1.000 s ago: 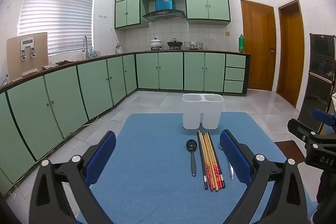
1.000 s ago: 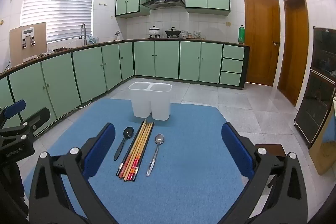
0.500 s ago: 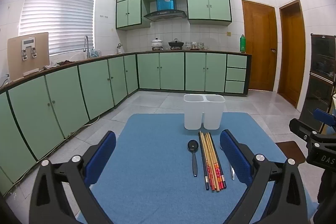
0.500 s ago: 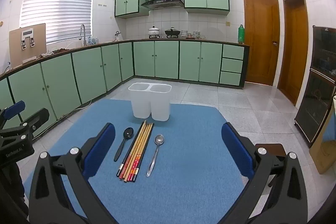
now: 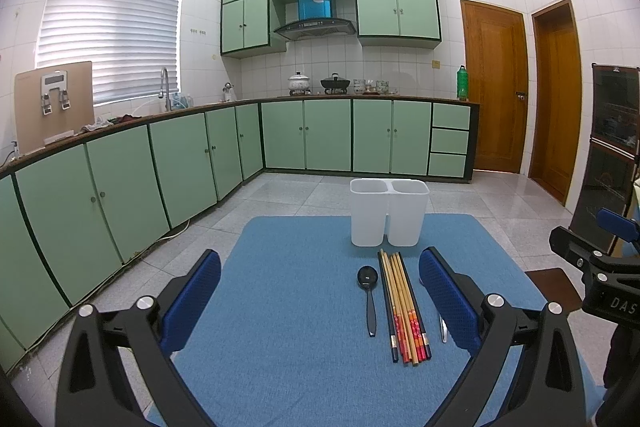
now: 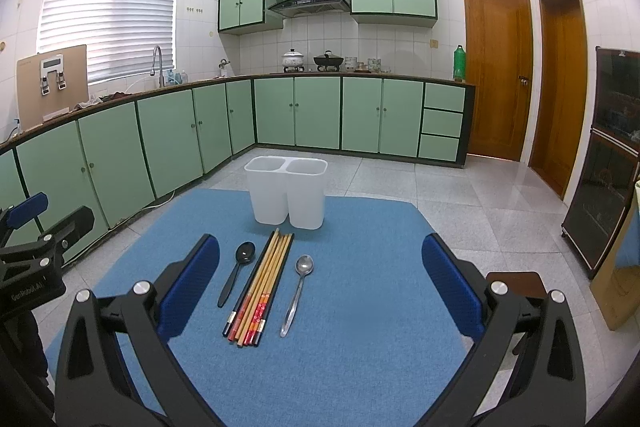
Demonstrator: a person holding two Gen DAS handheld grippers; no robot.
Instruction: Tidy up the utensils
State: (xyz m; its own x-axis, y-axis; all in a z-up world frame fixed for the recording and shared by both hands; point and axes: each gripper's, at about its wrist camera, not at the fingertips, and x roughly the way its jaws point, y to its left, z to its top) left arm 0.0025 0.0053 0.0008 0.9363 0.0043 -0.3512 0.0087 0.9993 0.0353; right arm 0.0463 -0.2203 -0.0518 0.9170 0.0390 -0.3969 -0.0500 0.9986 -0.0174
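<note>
Both the left gripper [image 5: 320, 291] and right gripper [image 6: 320, 275] hover spread wide and empty over the blue mat [image 6: 360, 307], where a black spoon [image 6: 237, 271], chopsticks [image 6: 262, 287] and a metal spoon [image 6: 298, 293] lie side by side just before the white two-compartment holder [image 6: 286, 191] near the mat's far edge, its contents hidden, in a green-cabineted kitchen.

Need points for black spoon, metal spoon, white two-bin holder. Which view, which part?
black spoon [image 6: 245, 252], right wrist view, on the bowl.
metal spoon [image 6: 304, 264], right wrist view, on the bowl.
white two-bin holder [image 5: 367, 223], left wrist view, on the left bin's front wall.
</note>
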